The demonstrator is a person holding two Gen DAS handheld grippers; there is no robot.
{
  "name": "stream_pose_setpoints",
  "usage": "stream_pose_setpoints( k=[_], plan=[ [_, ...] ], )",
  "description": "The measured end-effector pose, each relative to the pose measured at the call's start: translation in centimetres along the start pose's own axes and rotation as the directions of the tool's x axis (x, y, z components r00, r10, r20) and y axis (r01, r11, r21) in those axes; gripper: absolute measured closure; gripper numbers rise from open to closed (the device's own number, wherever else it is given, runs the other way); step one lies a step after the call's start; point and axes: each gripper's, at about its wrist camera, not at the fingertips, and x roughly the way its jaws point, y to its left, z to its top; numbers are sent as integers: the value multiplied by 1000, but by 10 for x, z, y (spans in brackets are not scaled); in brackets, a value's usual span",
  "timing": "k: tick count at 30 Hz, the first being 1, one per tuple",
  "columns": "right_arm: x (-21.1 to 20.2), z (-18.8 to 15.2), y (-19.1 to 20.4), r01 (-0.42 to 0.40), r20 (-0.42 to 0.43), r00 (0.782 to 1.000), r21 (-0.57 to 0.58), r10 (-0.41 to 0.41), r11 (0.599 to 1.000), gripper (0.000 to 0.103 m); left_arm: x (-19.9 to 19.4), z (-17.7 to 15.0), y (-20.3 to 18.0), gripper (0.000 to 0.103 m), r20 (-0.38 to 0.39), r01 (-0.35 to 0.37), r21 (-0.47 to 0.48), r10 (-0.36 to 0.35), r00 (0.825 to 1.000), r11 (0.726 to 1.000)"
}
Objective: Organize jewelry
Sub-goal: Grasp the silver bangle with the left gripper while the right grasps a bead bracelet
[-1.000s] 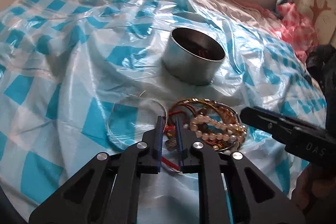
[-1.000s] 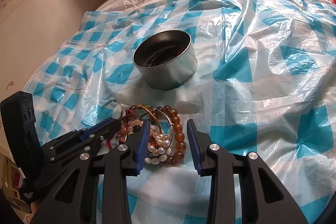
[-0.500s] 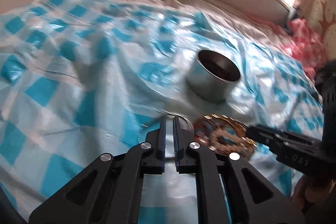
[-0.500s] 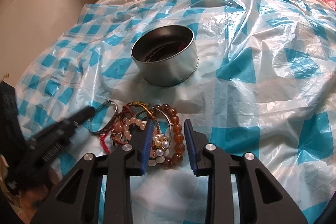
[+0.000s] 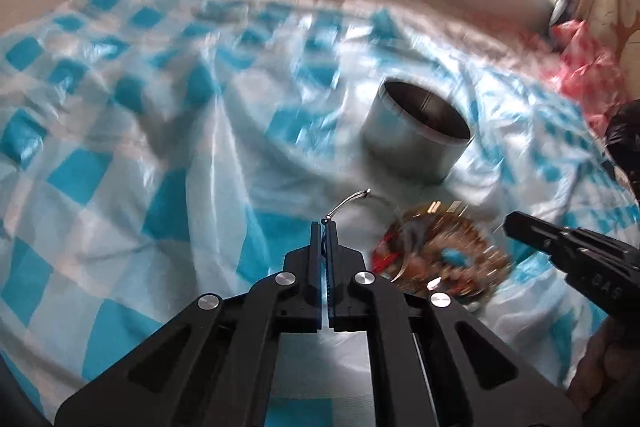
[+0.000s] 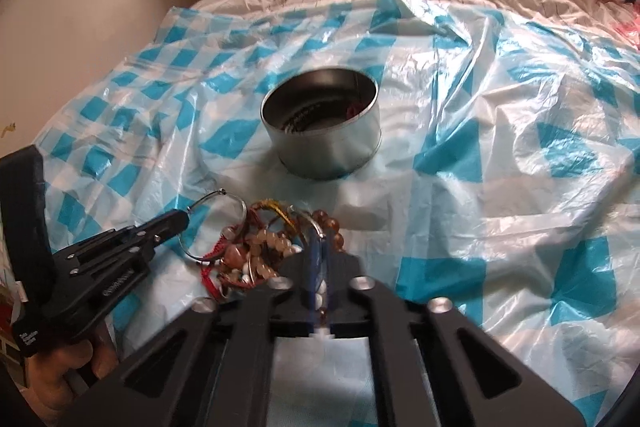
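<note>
Jewelry lies heaped on the sheet just before the tin. Your left gripper, open a second ago, now has jaws clamped on the hoop; your right gripper has pinched a bracelet. Both can lift toward the tin.

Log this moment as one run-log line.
left hand-held gripper: shut on thin wire bangle | right hand-held gripper: shut on bead bracelet in jewelry pile | metal tin: upright, open, some jewelry inside
</note>
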Motion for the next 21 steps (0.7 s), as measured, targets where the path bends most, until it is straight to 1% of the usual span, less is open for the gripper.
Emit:
stream_pose_setpoints(
  k=[2, 3, 7, 11, 13, 16, 18, 19, 20, 21],
  plan=[
    [-8, 2, 0, -7, 38, 999, 0, 7, 1000, 103, -6, 1, -3, 101, 32, 5, 11, -5, 999, 1000],
    [-10, 2, 0, -6, 45, 999, -1, 6, 1000, 103, -5, 3, -4, 101, 34, 3, 12, -3, 999, 1000],
    [-2, 3, 0, -27, 7, 1000, 9, 27, 1000, 102, -7, 5, 0, 101, 42, 18, -14, -18, 999, 1000],
    [0, 3, 8, -54, 4, 999, -17, 54, 998, 102, -9, 6, 4, 101, 51, 22, -35, -20, 998, 999],
    [5, 3, 14, -66, -7, 998, -39, 66, 997, 102, -8, 5, 7, 101, 44, 8, -46, -6, 999, 999],
    [19, 3, 24, -69, -53, 996, -75, 66, 995, 102, -2, 3, 12, 101, 12, -3, -71, 4, 1000, 997],
    [27, 2, 29, -38, -77, 997, -104, 30, 994, 102, 1, 3, 15, 101, 0, -10, -77, 10, 1000, 997],
    [28, 1, 30, -36, -79, 997, -107, 28, 994, 100, 2, 2, 15, 101, -6, -10, -80, 10, 1000, 997],
    [28, 0, 29, -36, -79, 996, -103, 28, 994, 94, 3, 2, 15, 101, -12, -9, -82, 8, 1000, 997],
    [28, 0, 28, -31, -75, 997, -99, 24, 995, 66, 3, 2, 15, 101, -14, -8, -81, 7, 1000, 997]
  ],
)
